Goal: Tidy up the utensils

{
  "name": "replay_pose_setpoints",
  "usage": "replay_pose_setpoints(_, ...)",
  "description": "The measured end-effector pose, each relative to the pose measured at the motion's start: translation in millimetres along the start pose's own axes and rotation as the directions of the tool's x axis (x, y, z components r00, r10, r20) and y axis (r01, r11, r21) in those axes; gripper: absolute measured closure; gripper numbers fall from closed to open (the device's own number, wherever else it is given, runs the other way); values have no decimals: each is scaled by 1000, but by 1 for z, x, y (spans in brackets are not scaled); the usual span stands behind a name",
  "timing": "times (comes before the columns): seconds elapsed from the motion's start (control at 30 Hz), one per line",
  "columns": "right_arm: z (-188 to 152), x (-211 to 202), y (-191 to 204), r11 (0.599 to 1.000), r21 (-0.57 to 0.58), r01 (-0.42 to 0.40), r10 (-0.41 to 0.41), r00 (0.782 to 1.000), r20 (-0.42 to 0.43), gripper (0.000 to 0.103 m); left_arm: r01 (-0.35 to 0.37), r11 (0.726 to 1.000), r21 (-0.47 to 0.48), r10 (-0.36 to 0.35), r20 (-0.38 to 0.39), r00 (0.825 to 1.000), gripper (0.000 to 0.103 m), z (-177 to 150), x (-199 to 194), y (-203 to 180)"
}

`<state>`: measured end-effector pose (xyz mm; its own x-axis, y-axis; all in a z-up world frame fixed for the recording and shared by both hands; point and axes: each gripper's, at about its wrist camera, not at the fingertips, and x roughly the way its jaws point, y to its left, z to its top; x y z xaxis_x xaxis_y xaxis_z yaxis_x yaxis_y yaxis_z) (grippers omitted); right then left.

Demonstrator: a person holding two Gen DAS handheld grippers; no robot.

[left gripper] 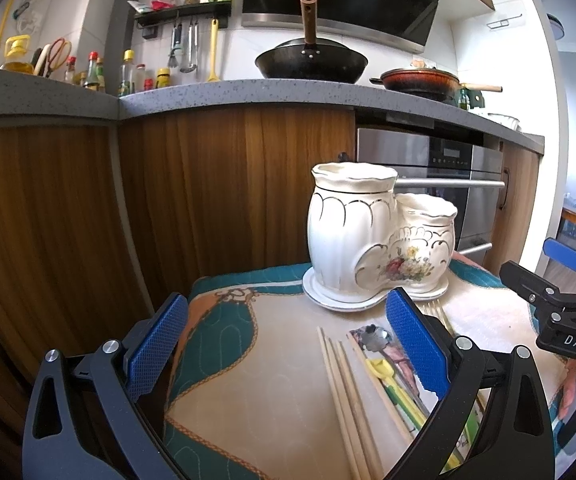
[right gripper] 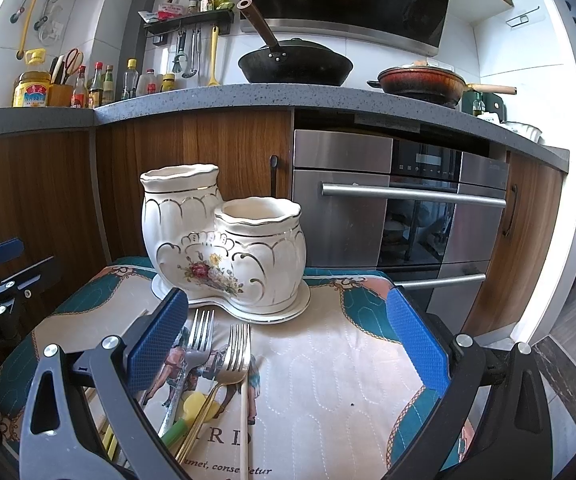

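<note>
holder (right gripper: 223,240): cream, gold trim, floral | mat (right gripper: 328,360): teal-beige quilted

A small worktop covered by a quilted teal-and-cream cloth (right gripper: 328,360) carries a white two-cup ceramic holder (right gripper: 223,240) on its saucer at the far edge, with two forks (right gripper: 199,344), wooden chopsticks (left gripper: 348,392) and a yellow-and-green plastic utensil (left gripper: 392,384) lying flat in front of it
</note>
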<state>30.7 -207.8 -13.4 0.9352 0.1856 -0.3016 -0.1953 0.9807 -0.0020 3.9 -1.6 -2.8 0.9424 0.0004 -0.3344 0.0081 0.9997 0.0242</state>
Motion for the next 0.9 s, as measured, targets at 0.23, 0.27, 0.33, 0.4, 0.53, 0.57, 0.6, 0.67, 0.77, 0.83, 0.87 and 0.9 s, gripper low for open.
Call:
replay_pose_setpoints(0.23,0,3,-4,1000,23,-13,13,1000,-12,5,-5,1000,-4,5,-19,1000,5,0,5,0)
replay_pose_setpoints(0.27,0,4,-4,1000,26,-16,16,1000,-17,5,-7,1000,-3,7,-24,1000,5,0,7,0)
replay_pose_setpoints(0.33,0,5,-6,999,34,-25,26,999,-24,5,-10,1000,-2,10,-34,999,5,0,9,0)
replay_pose_setpoints(0.4,0,5,-8,999,46,-27,28,999,-27,5,-14,1000,-2,13,-43,999,5,0,10,-1)
replay_pose_setpoints(0.53,-1,5,-10,998,58,-37,39,999,-22,5,-24,1000,9,25,-52,998,5,0,12,-3)
replay_pose_setpoints(0.57,-1,4,-11,997,59,-41,42,999,-17,5,-27,1000,14,28,-53,998,5,0,12,-4)
replay_pose_setpoints(0.6,-1,4,-11,997,60,-41,42,999,-13,5,-29,999,15,29,-55,998,5,0,12,-4)
replay_pose_setpoints(0.67,-1,3,-10,998,58,-35,36,999,-12,5,-27,1000,12,28,-59,998,5,0,12,-3)
replay_pose_setpoints(0.77,1,6,-8,999,42,12,-10,998,-56,5,5,1000,5,-5,-80,997,5,-1,12,-1)
replay_pose_setpoints(0.83,2,8,-9,997,42,62,-58,995,-79,5,11,1000,29,-7,-108,994,5,-2,14,-2)
replay_pose_setpoints(0.87,3,9,-10,997,42,67,-63,994,-93,5,11,999,48,-5,-124,992,5,-3,15,-4)
replay_pose_setpoints(0.9,2,9,-12,997,42,61,-57,994,-92,5,14,997,75,-2,-150,989,5,-3,17,-5)
